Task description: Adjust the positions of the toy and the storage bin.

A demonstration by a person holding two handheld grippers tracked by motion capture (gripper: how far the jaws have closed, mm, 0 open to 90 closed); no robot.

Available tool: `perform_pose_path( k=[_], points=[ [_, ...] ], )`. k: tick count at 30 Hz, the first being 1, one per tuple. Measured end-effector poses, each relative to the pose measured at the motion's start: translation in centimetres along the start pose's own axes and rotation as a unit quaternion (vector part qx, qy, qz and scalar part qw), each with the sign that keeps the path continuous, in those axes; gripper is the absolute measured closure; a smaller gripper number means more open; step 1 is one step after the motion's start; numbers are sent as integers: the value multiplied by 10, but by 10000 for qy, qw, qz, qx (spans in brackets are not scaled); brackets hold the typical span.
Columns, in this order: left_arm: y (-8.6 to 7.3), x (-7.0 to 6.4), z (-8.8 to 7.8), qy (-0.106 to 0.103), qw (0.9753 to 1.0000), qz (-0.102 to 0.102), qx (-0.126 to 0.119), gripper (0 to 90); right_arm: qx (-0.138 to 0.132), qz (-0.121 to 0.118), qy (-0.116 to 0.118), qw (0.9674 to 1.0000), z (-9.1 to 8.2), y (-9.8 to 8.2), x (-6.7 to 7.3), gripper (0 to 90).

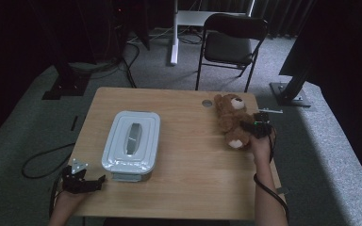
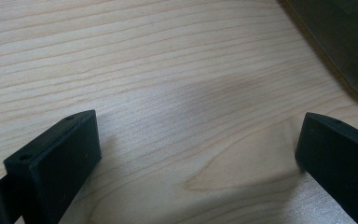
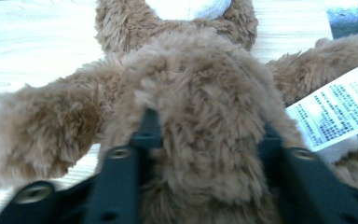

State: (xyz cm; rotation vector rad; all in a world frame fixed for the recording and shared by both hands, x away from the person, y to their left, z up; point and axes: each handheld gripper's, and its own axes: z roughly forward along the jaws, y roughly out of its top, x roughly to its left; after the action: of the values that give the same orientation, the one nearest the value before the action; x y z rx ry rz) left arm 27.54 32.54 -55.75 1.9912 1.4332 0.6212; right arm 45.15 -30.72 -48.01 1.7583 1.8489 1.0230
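Note:
A brown teddy bear (image 1: 230, 120) lies on its back at the far right of the wooden table (image 1: 193, 179). My right gripper (image 1: 259, 126) sits at the bear's right side. In the right gripper view its jaws stand partly open and straddle a mound of the bear's fur (image 3: 200, 116), which fills the gap and brushes both jaws. The bear's white label (image 3: 340, 105) sticks out at the right. My left gripper (image 1: 92, 182) rests at the table's near left corner, wide open over bare wood (image 2: 191, 116) with nothing between its jaws.
A pale lidded box (image 1: 132, 143) with a grey handle stands left of centre, and its corner (image 2: 345, 42) shows close to the left gripper. A round grey cap (image 1: 207, 102) lies near the bear's head. A folding chair (image 1: 233, 42) stands beyond the table.

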Motion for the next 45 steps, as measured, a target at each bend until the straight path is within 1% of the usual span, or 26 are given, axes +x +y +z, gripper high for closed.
perform_pose_path(
  k=[3,4,5,7,9,11,12,13,14,16,18,21,22,23,24,25,28,29,30,31,36,38,40,41,43,45],
  points=[
    [0,0,0,-1,10000,1,5,6,2,67,33,10000,-3,0,-2,379],
    [0,0,0,-3,10000,1,4,6,18,137,32,9999,-4,1,-3,353],
    [0,0,0,-3,10000,1,4,6,18,137,32,9999,-4,1,-3,353],
    [0,0,0,-48,10000,2,-13,6,9,250,35,9997,-9,4,-3,306],
    [0,0,0,-60,10000,25,0,6,-29,189,18,9998,-14,7,0,290],
    [1,0,1,-86,10000,7,-17,5,-139,203,96,9997,-20,9,4,259],
    [2,0,1,-111,9999,-11,-32,5,-183,169,152,9996,-23,11,7,234],
    [2,0,1,-136,9999,-27,-64,6,-196,73,232,9995,-25,12,10,196],
    [3,-1,2,-141,9999,-9,-65,6,-195,-13,322,9993,-28,13,15,184],
    [5,0,4,-111,9999,30,-46,5,-237,-174,405,9987,-33,16,26,184],
    [8,1,6,-85,9999,22,-49,5,-328,-277,552,9976,-37,19,37,184],
    [15,4,6,-66,9999,36,-75,6,-406,-532,603,9959,-40,22,57,182],
    [17,5,7,-52,9999,28,-108,6,-414,-584,671,9952,-40,22,64,176],
    [17,5,7,-52,9999,28,-108,5,-414,-584,671,9952,-40,22,64,176],
    [22,8,6,-39,9999,24,-135,5,-417,-649,704,9945,-39,21,71,175],
    [25,9,7,-32,9999,21,-148,6,-412,-779,787,9930,-37,20,83,173],
    [32,10,10,-1,9998,31,-177,6,-386,-1025,875,9901,-30,15,105,169],
    [32,10,10,-1,9998,31,-177,5,-386,-1025,875,9901,-30,15,105,169],
    [36,11,12,9,9998,1,-214,5,-363,-1085,947,9889,-28,13,113,169],
    [38,11,14,25,9998,5,-207,6,-345,-1268,1003,9862,-21,7,131,169],
    [47,10,21,10,9997,26,-226,6,-197,-1466,1330,9800,3,-7,164,155],
    [51,10,22,17,9996,32,-264,6,-98,-1566,1377,9780,15,-13,176,156],
    [54,9,24,36,9996,59,-278,6,16,-1752,1331,9755,28,-20,188,157],
    [56,8,24,5,9996,74,-289,6,85,-1794,1335,9746,34,-23,193,157],
    [58,6,25,-30,9994,137,-310,6,198,-1773,1469,9729,45,-29,203,157],
    [60,4,24,-119,9993,160,-327,5,266,-1763,1573,9713,54,-35,212,156]
  ],
)
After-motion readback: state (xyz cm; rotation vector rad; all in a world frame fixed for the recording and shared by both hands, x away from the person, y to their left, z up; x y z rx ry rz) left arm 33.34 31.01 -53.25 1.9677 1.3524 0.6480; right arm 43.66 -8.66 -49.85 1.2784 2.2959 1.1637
